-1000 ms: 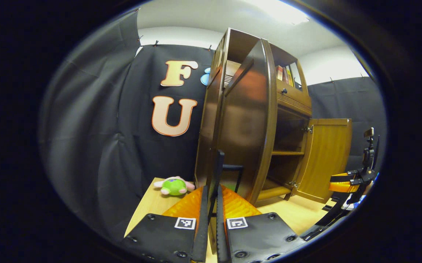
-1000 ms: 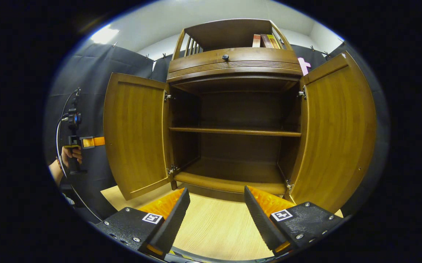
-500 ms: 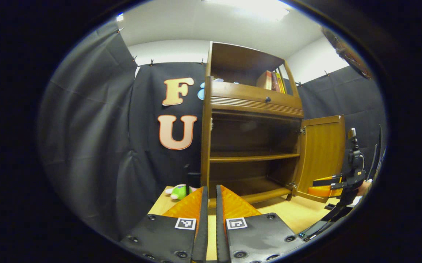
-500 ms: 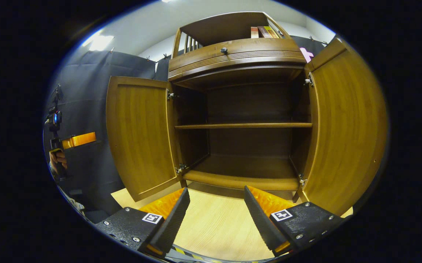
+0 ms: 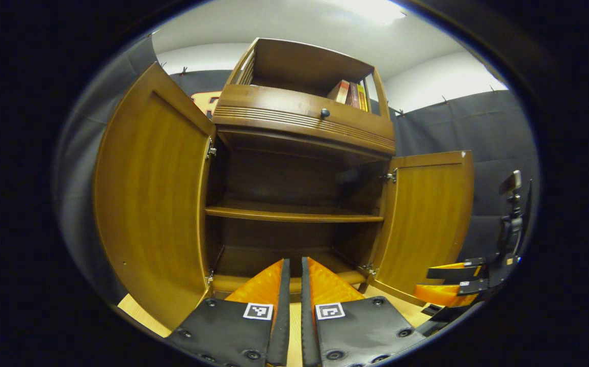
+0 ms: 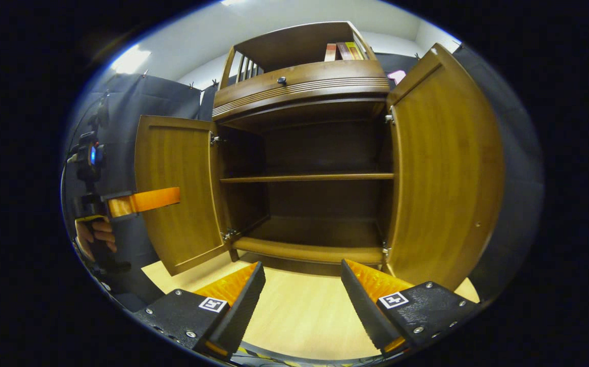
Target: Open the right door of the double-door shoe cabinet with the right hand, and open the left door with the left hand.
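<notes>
- Left gripper [image 5: 293,275] – its fingers are pressed together with only a thin slit between them and nothing held. In the right gripper view it sits out to the left of the cabinet, a hand [image 6: 96,235] on its grip. A second ago this gripper was tight against the left door's dark outer face, fingers at the handle; now it is clear of the door and faces the cabinet interior.
- Left door [image 5: 149,199] – swung wide, inner panel facing the room, hanging on its hinges at the left edge of the opening. It was at about the same angle in the right gripper view over the last second, so what changed is the let-go and pull-back, not the door.
- Shoe cabinet [image 6: 304,89] – stands on the pale worktop [image 6: 299,316]; middle shelf [image 6: 307,177] and bottom board are bare; drawer knob and a few books are up top.
- Right door [image 6: 445,173] – also wide open and has stayed open through all three moments.
- Right gripper [image 6: 302,283] – fingers spread well apart, holding nothing, low over the worktop in front of the cabinet, touching neither door. In the left gripper view it shows at the right, near the right door's lower corner.
- Reading: both doors are open and both grippers are off them – the task looks done. At most a retreat from the cabinet remains; a door drifting back is the only thing I would watch for.
</notes>
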{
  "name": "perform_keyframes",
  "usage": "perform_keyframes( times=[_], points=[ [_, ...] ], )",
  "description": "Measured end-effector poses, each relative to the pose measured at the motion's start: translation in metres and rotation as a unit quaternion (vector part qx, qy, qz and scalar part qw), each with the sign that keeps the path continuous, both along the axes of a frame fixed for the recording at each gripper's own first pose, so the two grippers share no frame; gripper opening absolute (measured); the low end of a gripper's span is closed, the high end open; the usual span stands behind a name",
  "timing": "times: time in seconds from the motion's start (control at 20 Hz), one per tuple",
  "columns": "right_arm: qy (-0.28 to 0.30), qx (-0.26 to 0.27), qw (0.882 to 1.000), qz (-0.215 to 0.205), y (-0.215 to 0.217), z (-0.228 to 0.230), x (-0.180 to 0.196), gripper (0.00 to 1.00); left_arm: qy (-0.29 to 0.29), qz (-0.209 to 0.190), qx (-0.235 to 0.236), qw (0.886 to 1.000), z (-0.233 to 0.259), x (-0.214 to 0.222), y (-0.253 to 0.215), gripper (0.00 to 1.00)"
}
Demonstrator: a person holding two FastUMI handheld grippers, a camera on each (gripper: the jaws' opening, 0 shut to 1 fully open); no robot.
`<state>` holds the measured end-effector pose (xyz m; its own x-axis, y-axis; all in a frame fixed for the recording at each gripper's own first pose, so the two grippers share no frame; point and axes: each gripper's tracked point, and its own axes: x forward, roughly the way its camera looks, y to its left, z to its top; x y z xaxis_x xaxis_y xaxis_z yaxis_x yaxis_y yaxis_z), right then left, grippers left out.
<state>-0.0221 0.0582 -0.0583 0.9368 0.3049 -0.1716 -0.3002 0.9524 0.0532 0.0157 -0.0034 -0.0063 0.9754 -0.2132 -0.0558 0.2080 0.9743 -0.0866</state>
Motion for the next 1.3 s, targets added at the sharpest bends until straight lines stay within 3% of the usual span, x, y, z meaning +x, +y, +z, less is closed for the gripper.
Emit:
perform_keyframes(
  times=[0.45, 0.5, 0.55, 0.6, 0.7, 0.75, 0.8, 0.85, 1.3],
  points=[
    [-0.025, -0.001, 1.0, -0.018, -0.039, 0.01, -0.005, 0.93, 0.0, 0.031, -0.014, 0.999, -0.008, 0.015, -0.041, 0.9],
    [-0.027, 0.0, 0.999, -0.016, -0.041, 0.012, -0.006, 1.0, -0.004, 0.035, -0.012, 0.999, -0.009, 0.014, -0.043, 0.98],
    [-0.029, 0.001, 0.999, -0.014, -0.043, 0.014, -0.007, 1.0, -0.008, 0.042, -0.006, 0.999, -0.009, 0.013, -0.044, 0.97],
    [-0.03, 0.004, 0.999, -0.012, -0.045, 0.015, -0.008, 0.93, -0.014, 0.052, 0.003, 0.999, -0.007, 0.011, -0.044, 0.96],
    [-0.032, 0.007, 0.999, -0.007, -0.046, 0.017, -0.008, 0.93, -0.029, 0.067, 0.014, 0.997, -0.002, 0.009, -0.046, 0.95],
    [-0.033, 0.007, 0.999, -0.003, -0.047, 0.017, -0.009, 1.0, -0.036, 0.073, 0.015, 0.997, 0.001, 0.006, -0.049, 0.95],
    [-0.034, 0.007, 0.999, 0.001, -0.048, 0.017, -0.012, 1.0, -0.04, 0.076, 0.016, 0.996, 0.003, 0.005, -0.051, 0.95],
    [-0.034, 0.007, 0.999, 0.005, -0.048, 0.017, -0.013, 0.93, -0.043, 0.081, 0.017, 0.996, 0.004, 0.003, -0.052, 0.95],
    [-0.029, 0.02, 0.999, 0.018, -0.051, 0.012, -0.021, 0.93, -0.045, 0.107, 0.035, 0.993, 0.006, -0.014, -0.047, 0.95]
  ],
)
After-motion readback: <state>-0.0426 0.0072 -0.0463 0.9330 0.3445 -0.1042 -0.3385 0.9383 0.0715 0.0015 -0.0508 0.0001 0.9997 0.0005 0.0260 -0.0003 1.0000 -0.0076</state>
